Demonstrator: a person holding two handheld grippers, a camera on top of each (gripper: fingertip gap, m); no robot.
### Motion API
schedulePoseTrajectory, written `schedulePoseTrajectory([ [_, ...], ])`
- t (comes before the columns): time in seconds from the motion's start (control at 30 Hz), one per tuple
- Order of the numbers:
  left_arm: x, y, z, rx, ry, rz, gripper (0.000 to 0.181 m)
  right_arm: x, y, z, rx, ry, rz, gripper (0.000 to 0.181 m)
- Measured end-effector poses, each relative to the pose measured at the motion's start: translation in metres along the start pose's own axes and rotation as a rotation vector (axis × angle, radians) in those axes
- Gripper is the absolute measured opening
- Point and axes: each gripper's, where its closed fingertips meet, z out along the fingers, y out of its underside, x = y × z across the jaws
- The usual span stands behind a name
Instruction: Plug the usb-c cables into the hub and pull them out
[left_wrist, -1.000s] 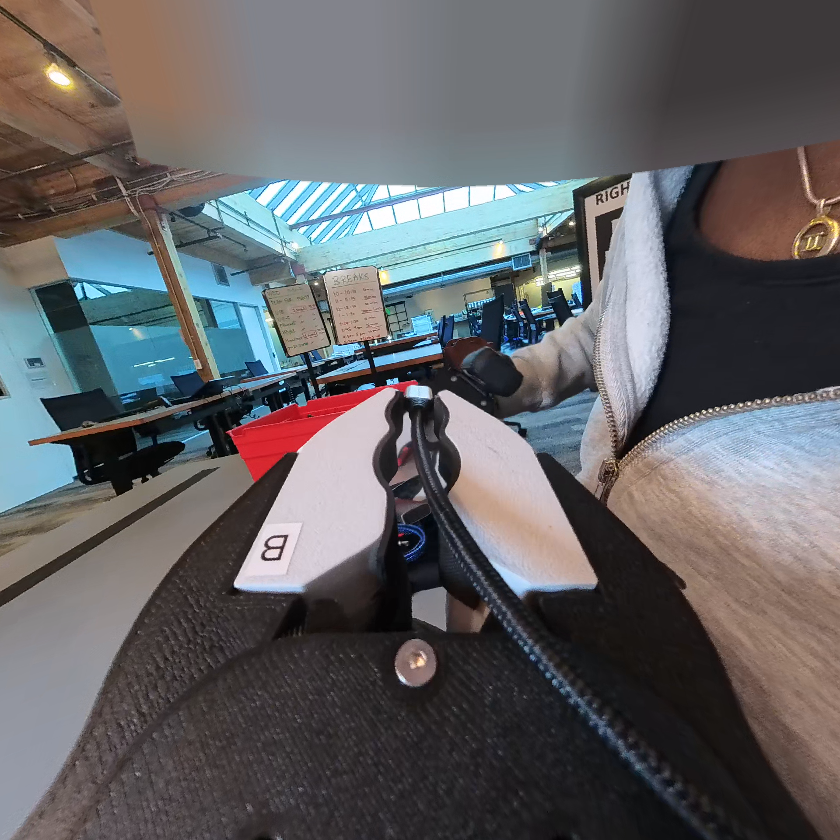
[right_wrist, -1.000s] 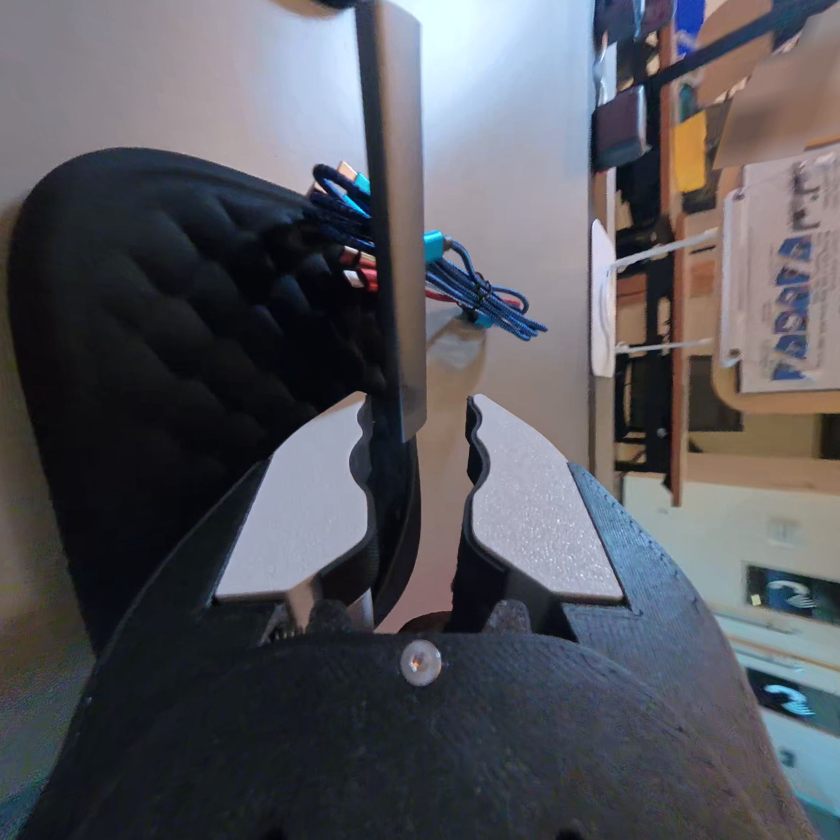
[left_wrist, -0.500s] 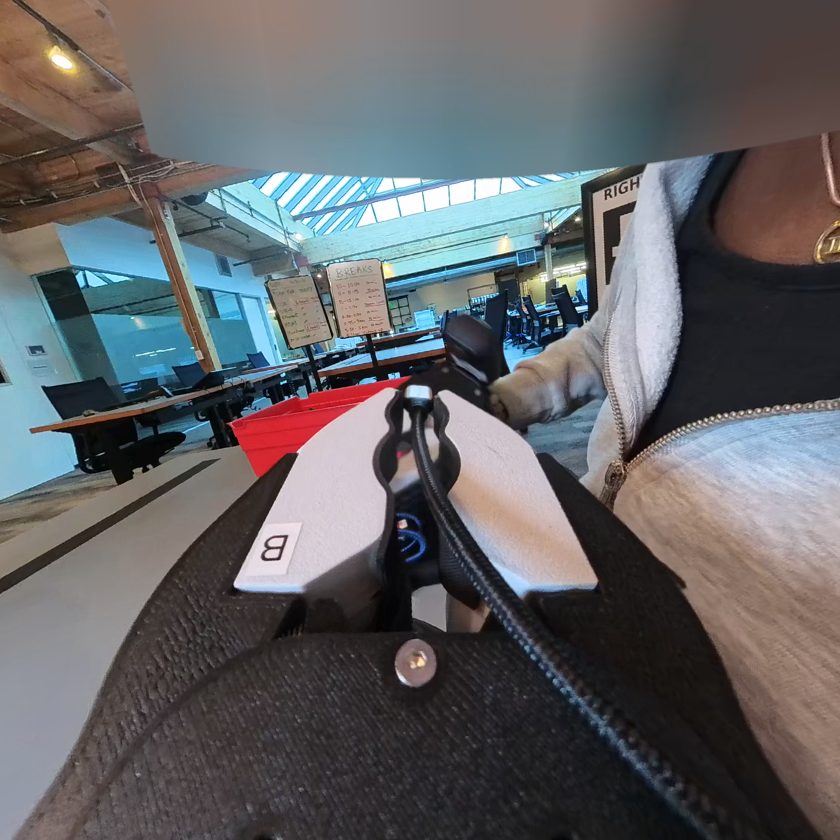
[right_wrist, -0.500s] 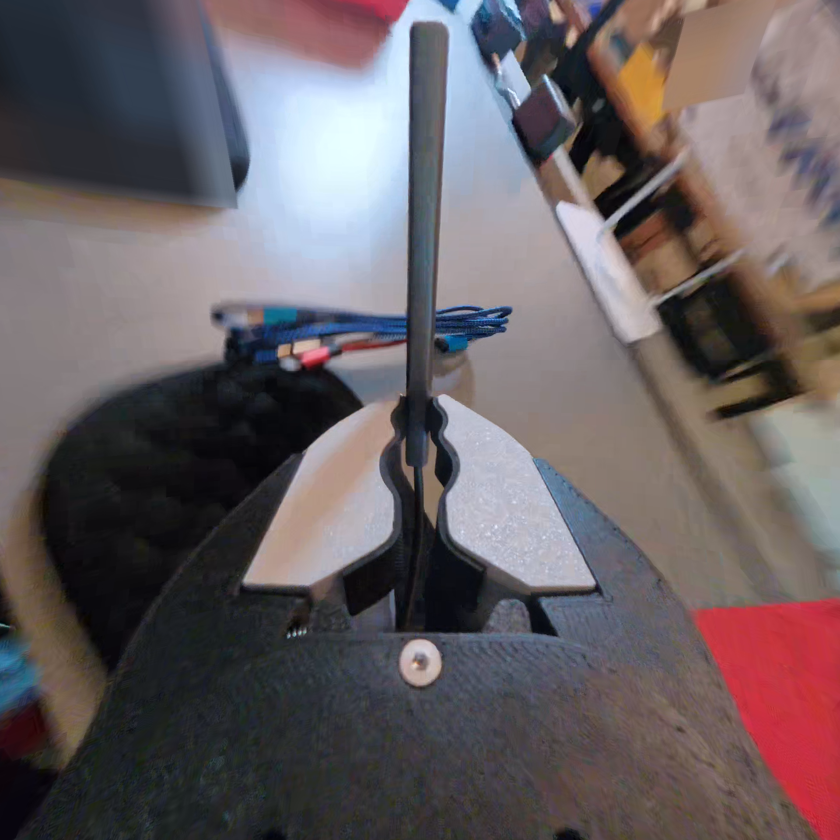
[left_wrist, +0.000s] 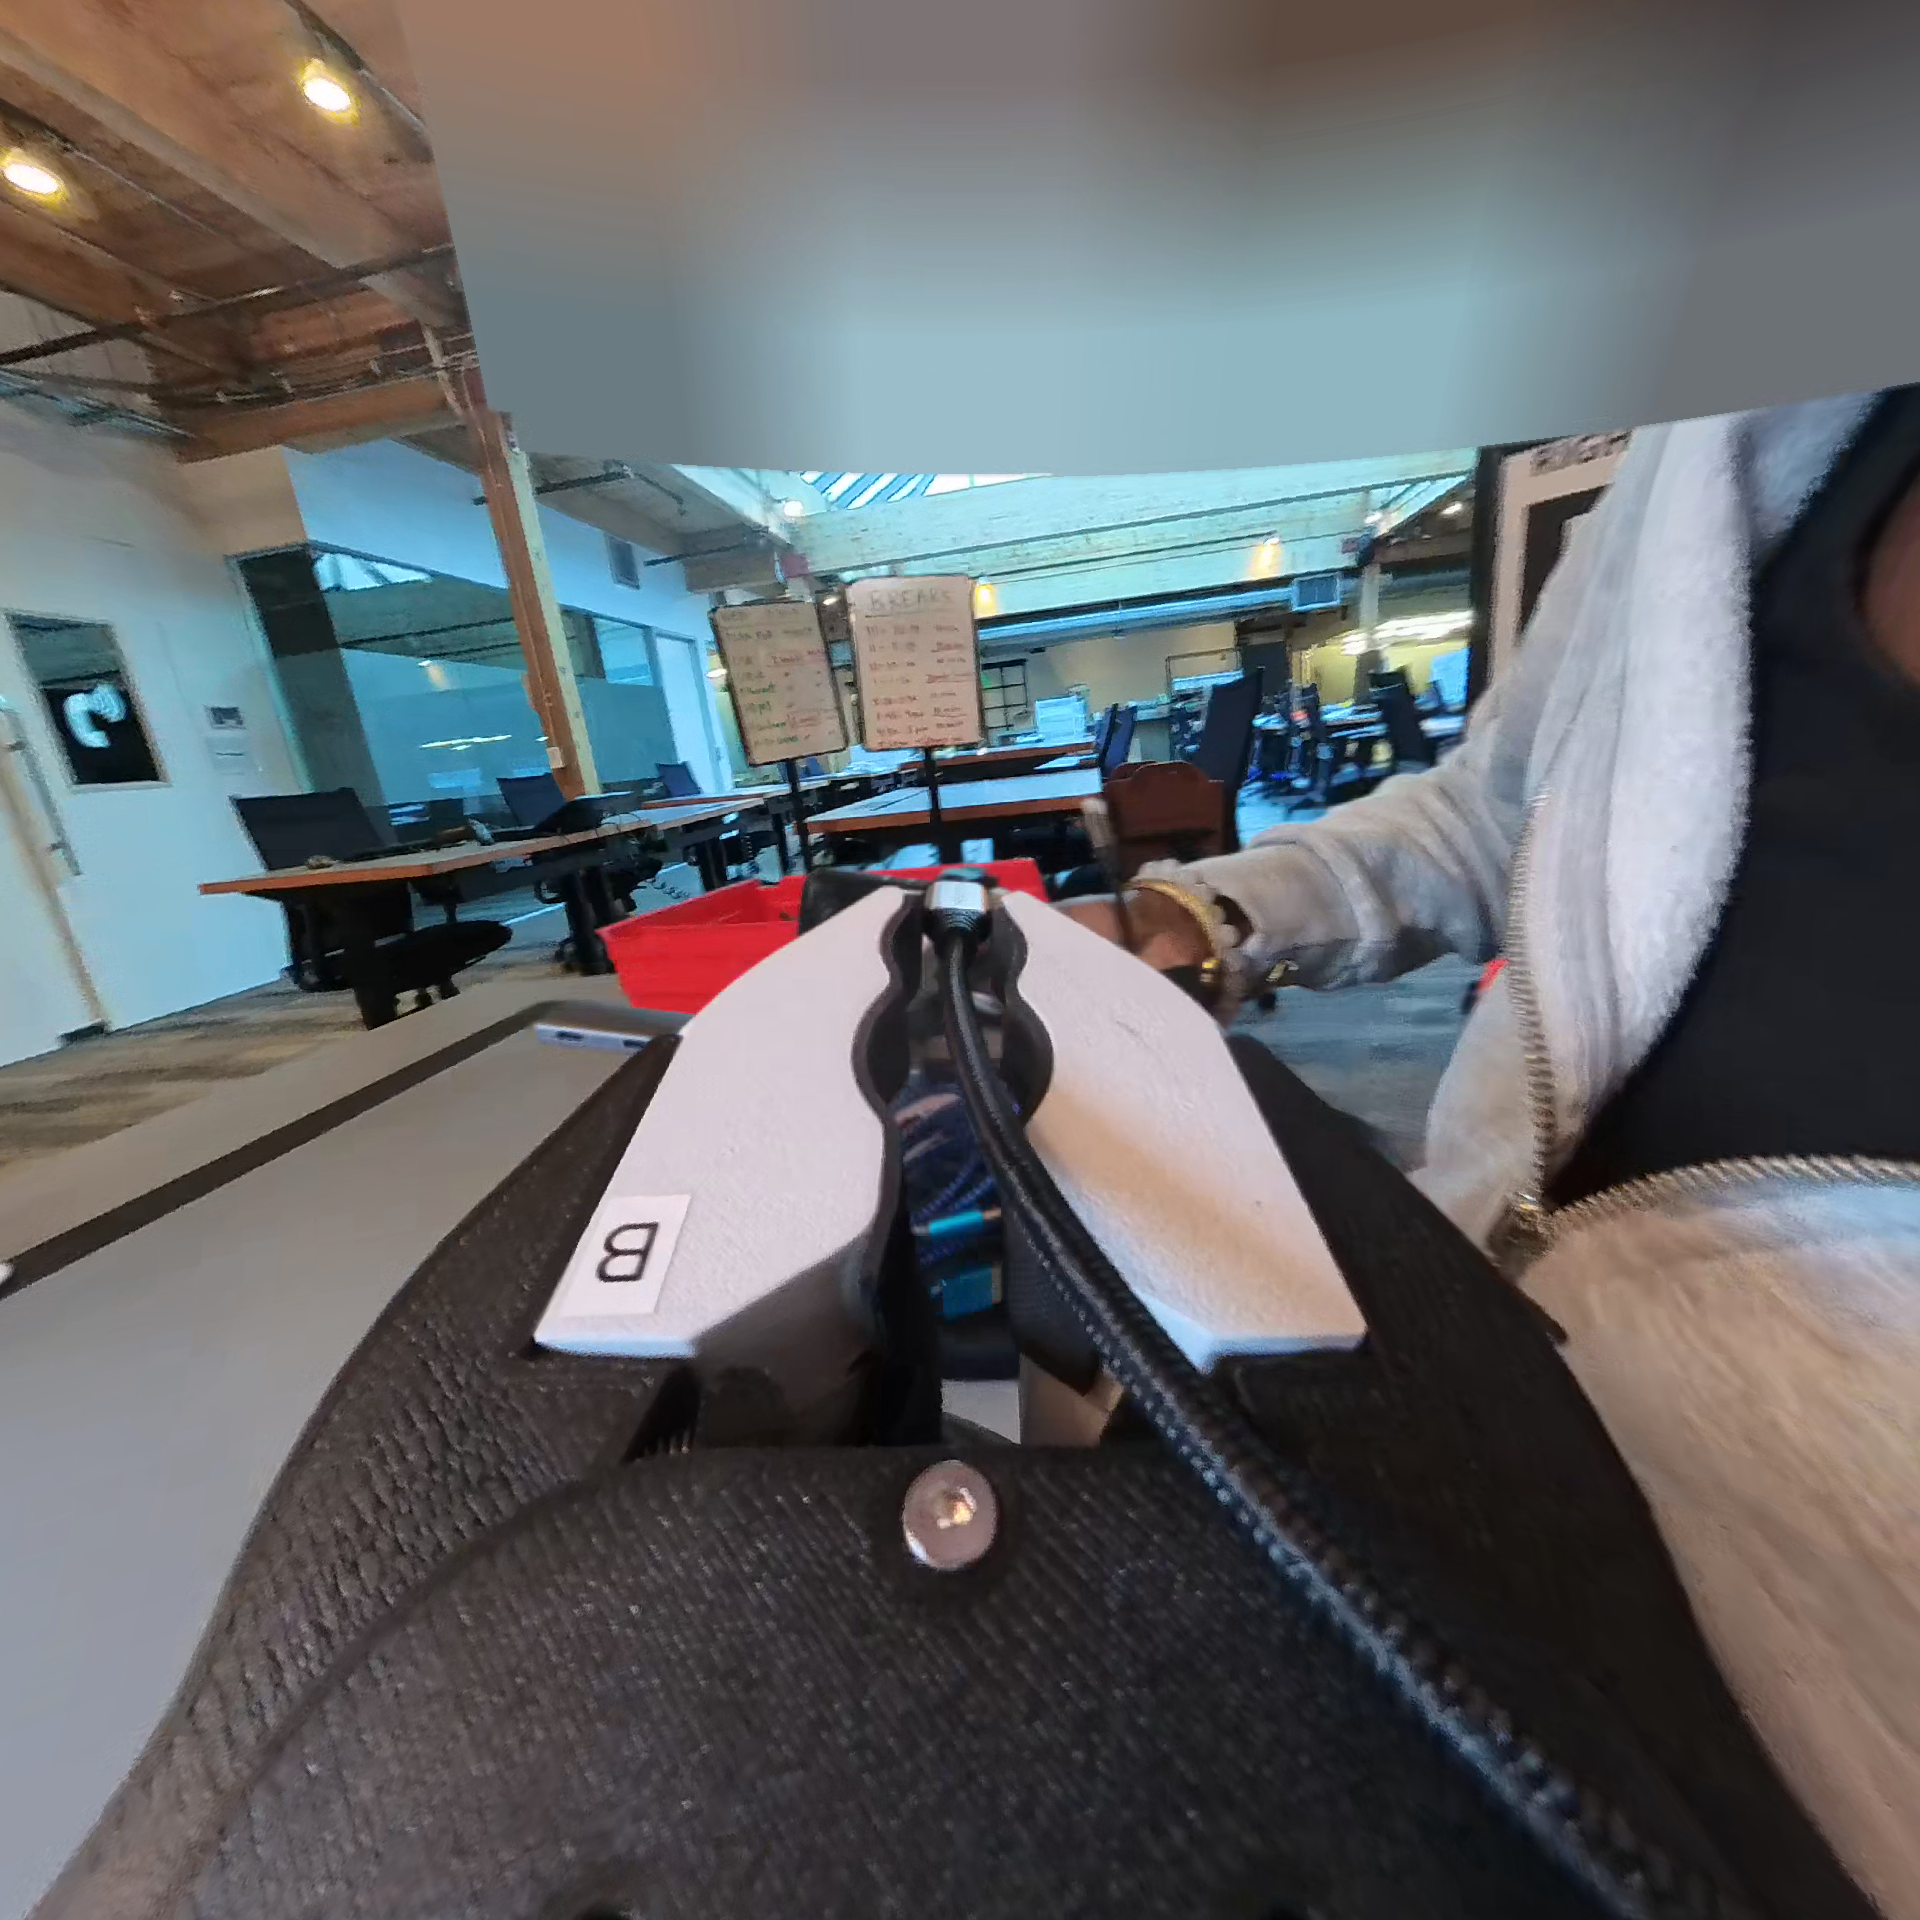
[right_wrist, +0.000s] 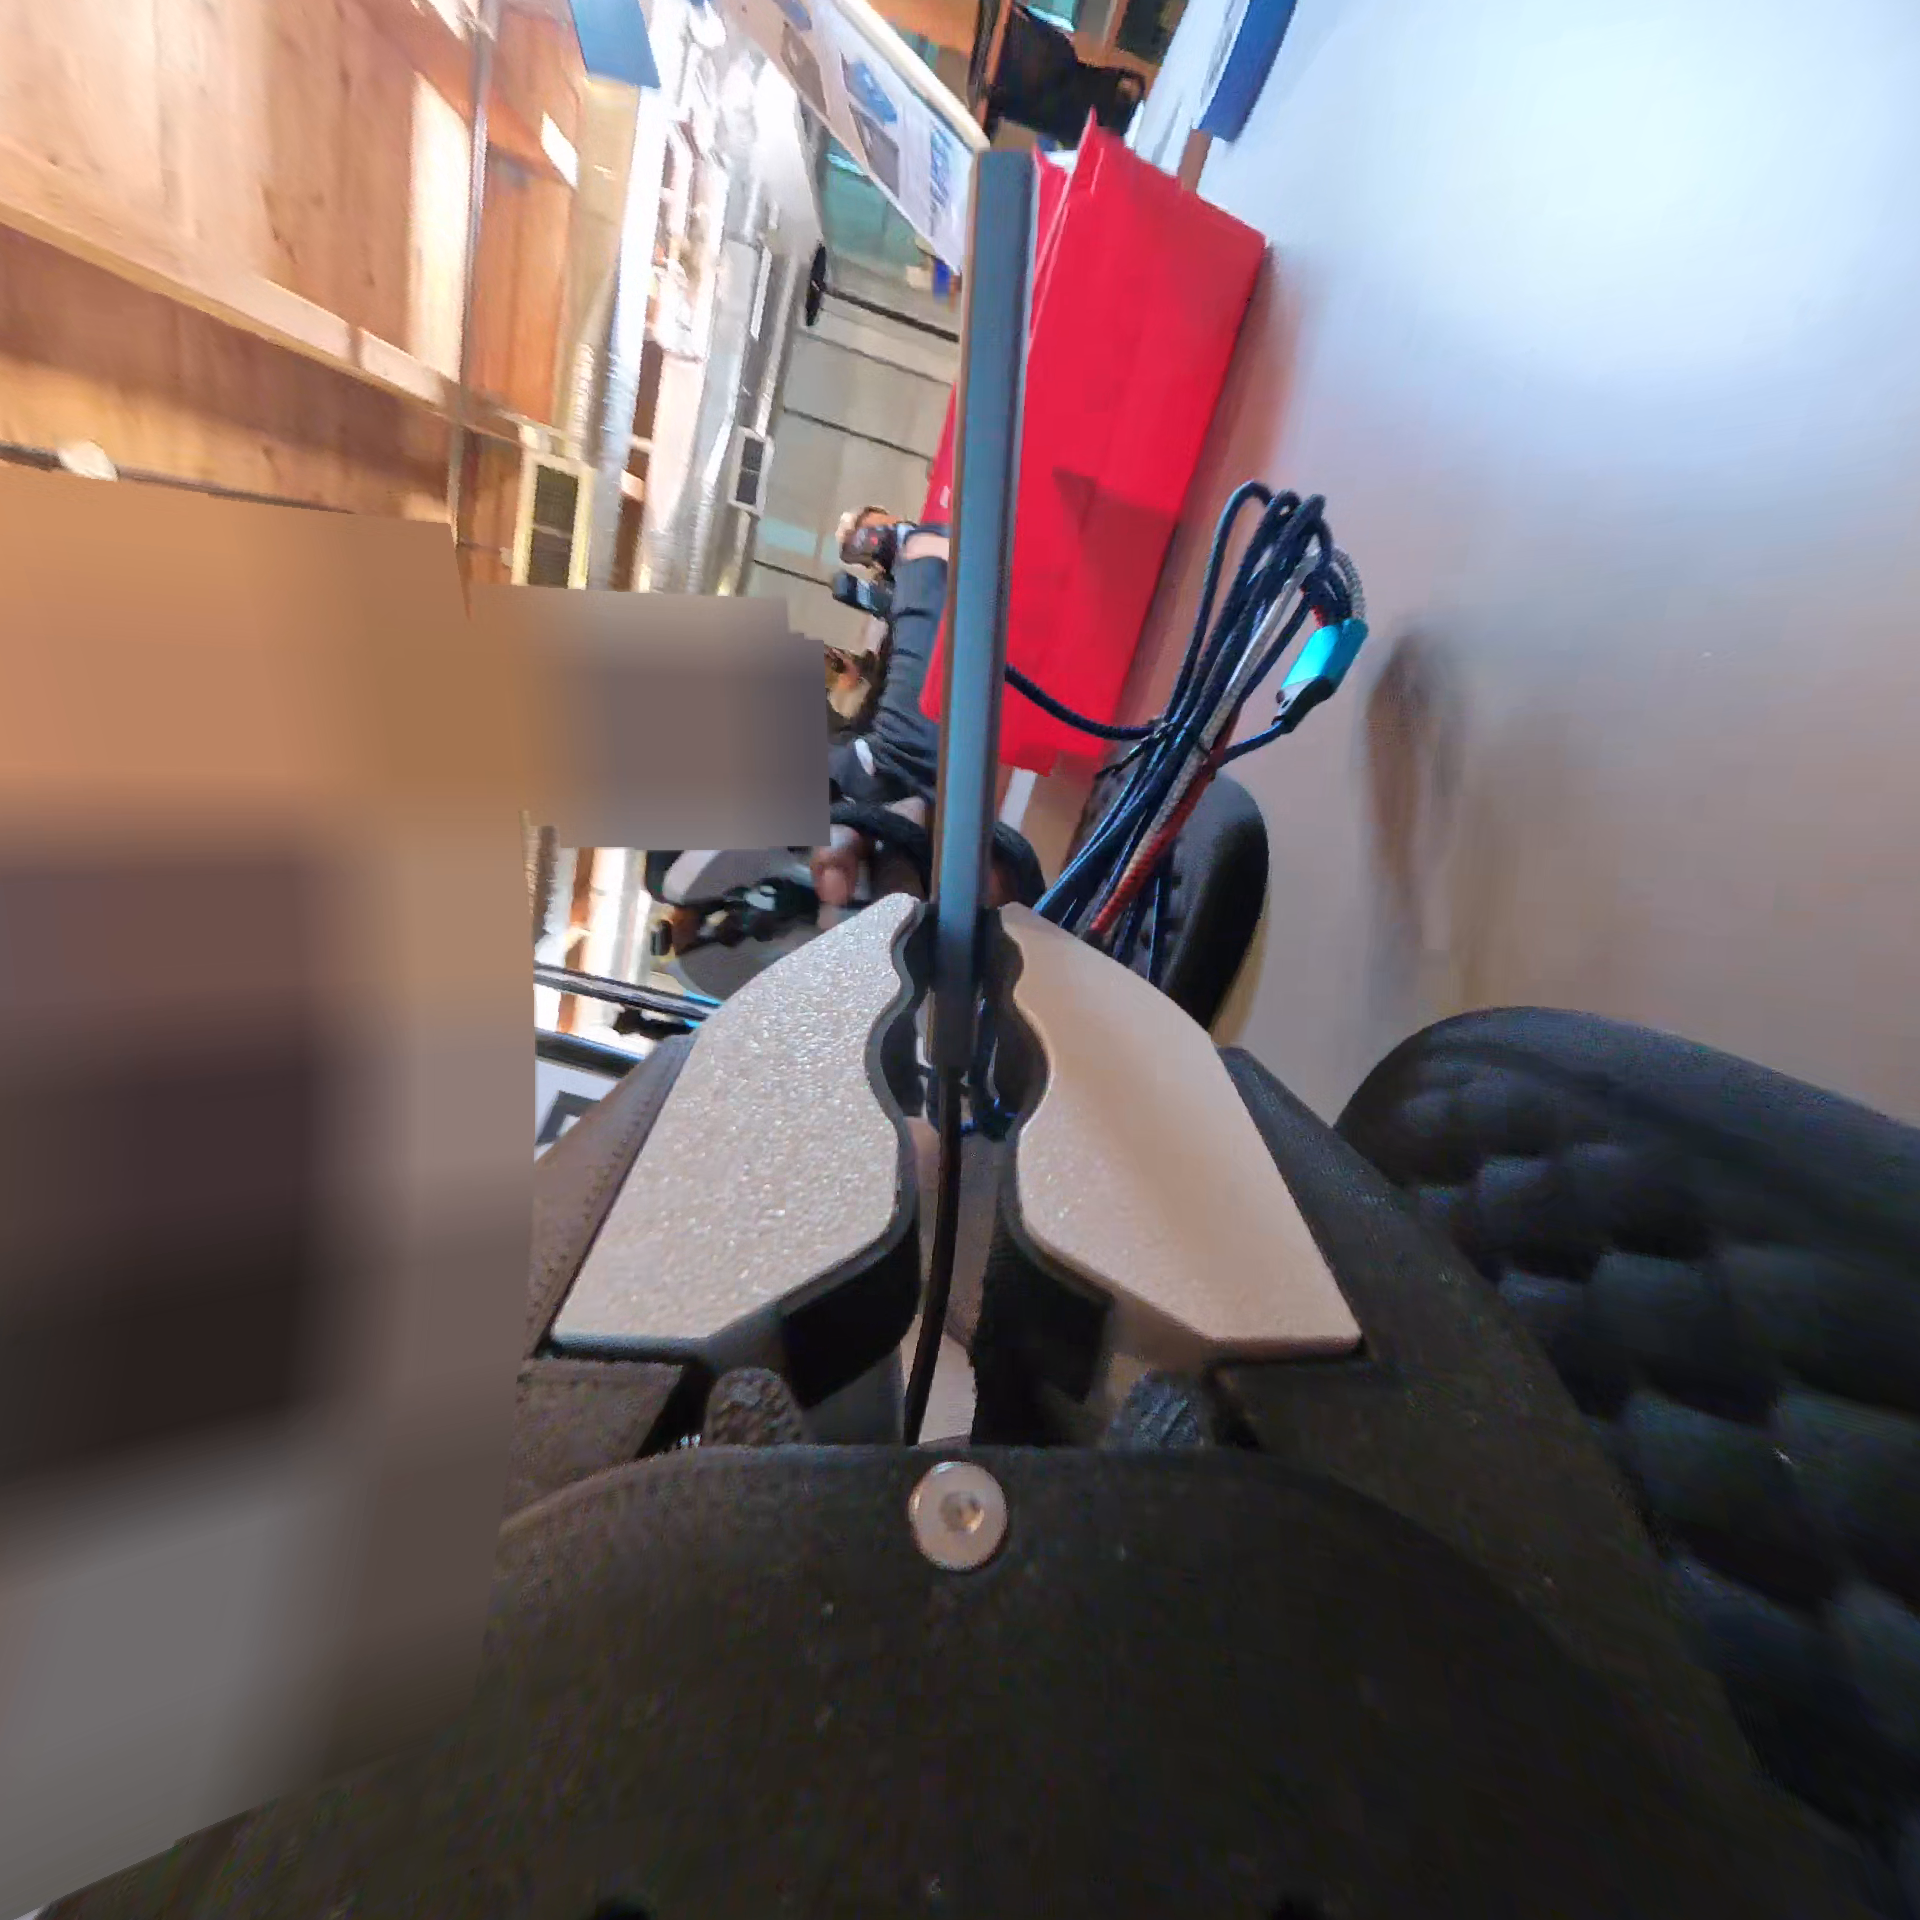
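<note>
The hub (right_wrist: 982, 540), a thin grey slab seen edge-on, stands clamped at its near end in the right tongs (right_wrist: 961, 925). It looks rigid and light, best held by its flat faces. The left tongs (left_wrist: 961, 920) are closed on a black braided usb-c cable (left_wrist: 1049, 1164) just behind its metal plug, where the soft cord is stiffest. On the grey worktop (right_wrist: 1662, 416) beyond lies a bundle of spare cables (right_wrist: 1236, 717), blue and red. A red bin (left_wrist: 707, 935) stands behind — its contents cannot be seen.
</note>
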Motion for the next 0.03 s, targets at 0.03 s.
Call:
schedulePoseTrajectory([
  [0.03,-0.0024,0.0033,0.0032,-0.022,-0.025,0.018,0.012,-0.0012,0.0054,0.0036,-0.022,0.008,-0.023,0.009],
])
